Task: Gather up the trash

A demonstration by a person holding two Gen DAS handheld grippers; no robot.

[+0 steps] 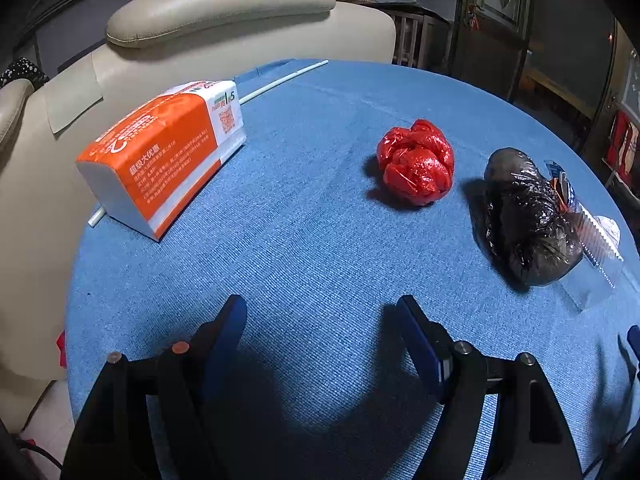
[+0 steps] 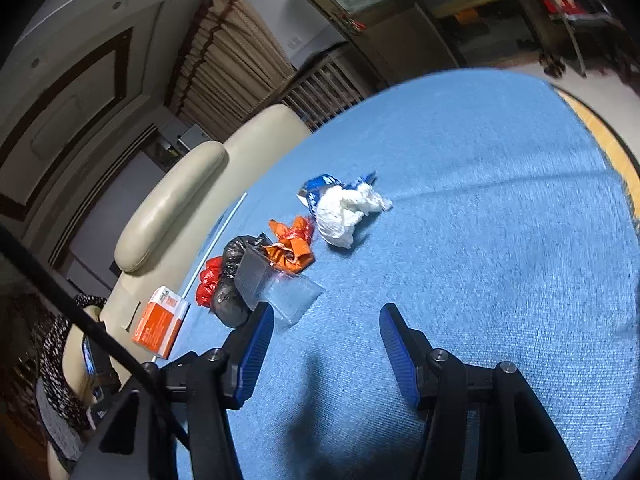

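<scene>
Plainly, both grippers hang empty over the blue surface: the left gripper and the right gripper each hold their fingers apart on nothing. The trash lies ahead: a red bag, a black bag, and a clear tray apparently leaning on it. Crumpled film may slip or drag neighbours when pinched.
</scene>
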